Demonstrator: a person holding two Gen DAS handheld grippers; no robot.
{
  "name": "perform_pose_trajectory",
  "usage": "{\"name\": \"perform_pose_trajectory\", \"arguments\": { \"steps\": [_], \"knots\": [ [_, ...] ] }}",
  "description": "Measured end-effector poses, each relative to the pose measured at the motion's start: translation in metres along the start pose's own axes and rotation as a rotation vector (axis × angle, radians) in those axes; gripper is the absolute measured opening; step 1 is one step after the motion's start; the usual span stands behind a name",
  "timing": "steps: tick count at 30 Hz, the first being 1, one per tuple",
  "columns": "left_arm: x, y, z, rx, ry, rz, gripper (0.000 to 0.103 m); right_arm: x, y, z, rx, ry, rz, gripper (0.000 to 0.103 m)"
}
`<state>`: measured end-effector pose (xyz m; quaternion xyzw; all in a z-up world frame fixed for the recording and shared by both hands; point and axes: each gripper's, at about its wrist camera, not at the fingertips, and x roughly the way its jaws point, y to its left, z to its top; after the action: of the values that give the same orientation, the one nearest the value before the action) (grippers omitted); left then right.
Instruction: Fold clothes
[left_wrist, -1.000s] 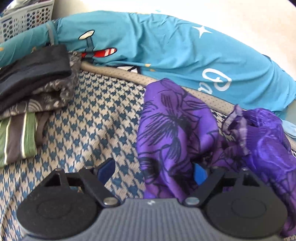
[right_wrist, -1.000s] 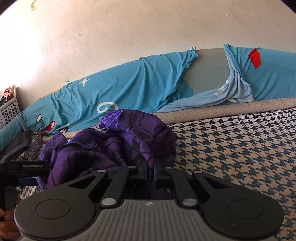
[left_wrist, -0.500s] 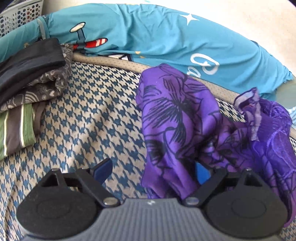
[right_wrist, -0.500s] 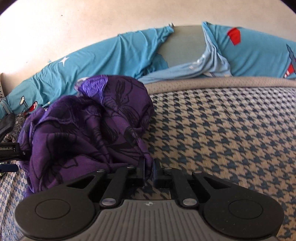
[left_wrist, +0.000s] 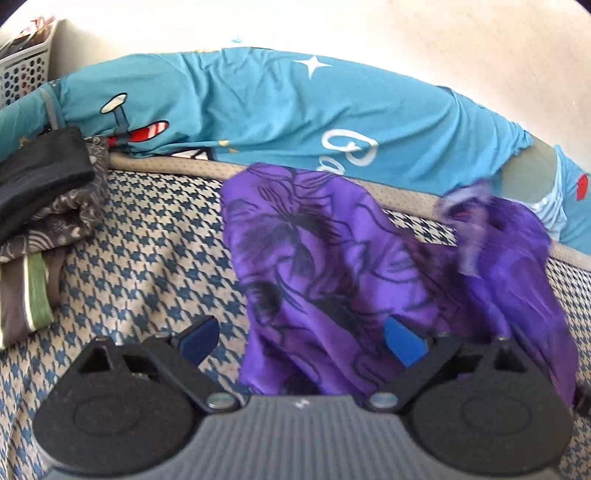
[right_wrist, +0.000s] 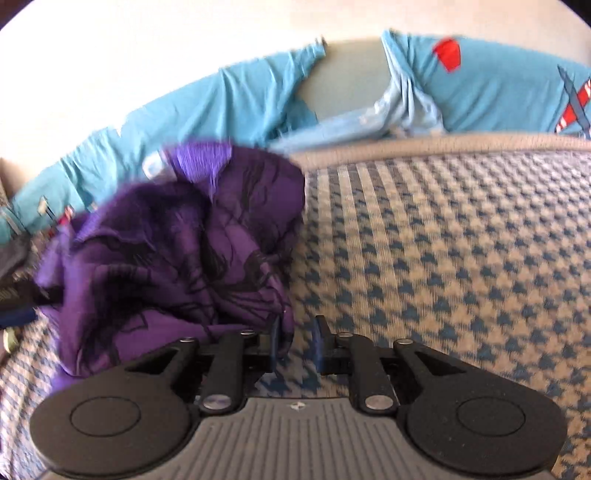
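- The purple garment (left_wrist: 332, 266), printed with dark flower outlines, lies bunched on the houndstooth mattress (left_wrist: 147, 251), near its piped far edge.
- In the left wrist view the left gripper (left_wrist: 301, 338) has its jaws spread wide, blue pads on either side of a hanging fold of the purple cloth; the fold drapes down between them, but neither pad presses on it.
- The right-hand blue pad of that gripper sits against the cloth, partly covered by it.
- In the right wrist view the right gripper (right_wrist: 295, 341) has its jaws slightly parted, with bare mattress showing in the gap.
- The left pad of the right gripper is just at the lower edge of the garment (right_wrist: 177, 258); the view is motion-blurred, so whether cloth touches the pad is hard to tell, but it does not look clamped.
- To the right of the garment the mattress (right_wrist: 443, 258) is bare.
- A stack of folded clothes (left_wrist: 40, 206), dark on top with a green-striped piece below, sits at the left of the mattress, well apart from the purple garment.
- A teal sheet with cartoon planes and white lettering (left_wrist: 280, 110) runs along the wall behind the mattress.
- A white perforated basket (left_wrist: 22, 70) stands in the far left corner.
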<state>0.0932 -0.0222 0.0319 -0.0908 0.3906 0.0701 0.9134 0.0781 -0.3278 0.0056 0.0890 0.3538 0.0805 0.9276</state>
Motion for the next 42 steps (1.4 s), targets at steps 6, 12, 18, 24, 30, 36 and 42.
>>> {"name": "perform_pose_trajectory", "arguments": {
  "steps": [6,12,18,24,30,36,42],
  "knots": [
    [0.006,-0.006,-0.006,0.013,0.03,-0.013,0.097,-0.026,0.01,0.008,-0.072,-0.145,0.016,0.028],
    [0.01,-0.006,-0.007,0.0,0.052,-0.016,0.099,-0.04,0.023,0.018,-0.099,-0.251,0.105,0.042],
    [0.014,0.0,-0.006,-0.04,0.074,-0.017,0.1,-0.042,0.054,0.014,-0.171,-0.225,0.295,0.043],
    [0.007,0.007,0.003,-0.057,0.021,0.034,0.101,-0.032,0.083,0.007,-0.22,-0.195,0.37,0.059],
    [0.013,0.017,0.006,-0.1,0.044,0.061,0.102,-0.013,0.112,-0.004,-0.338,-0.183,0.338,0.077],
    [0.013,0.015,0.004,-0.084,0.04,0.064,0.103,0.001,0.119,-0.014,-0.446,-0.184,0.168,0.047],
    [0.013,0.012,0.003,-0.069,0.037,0.056,0.103,-0.004,0.088,0.001,-0.288,-0.189,0.136,0.013]
  ]
}}
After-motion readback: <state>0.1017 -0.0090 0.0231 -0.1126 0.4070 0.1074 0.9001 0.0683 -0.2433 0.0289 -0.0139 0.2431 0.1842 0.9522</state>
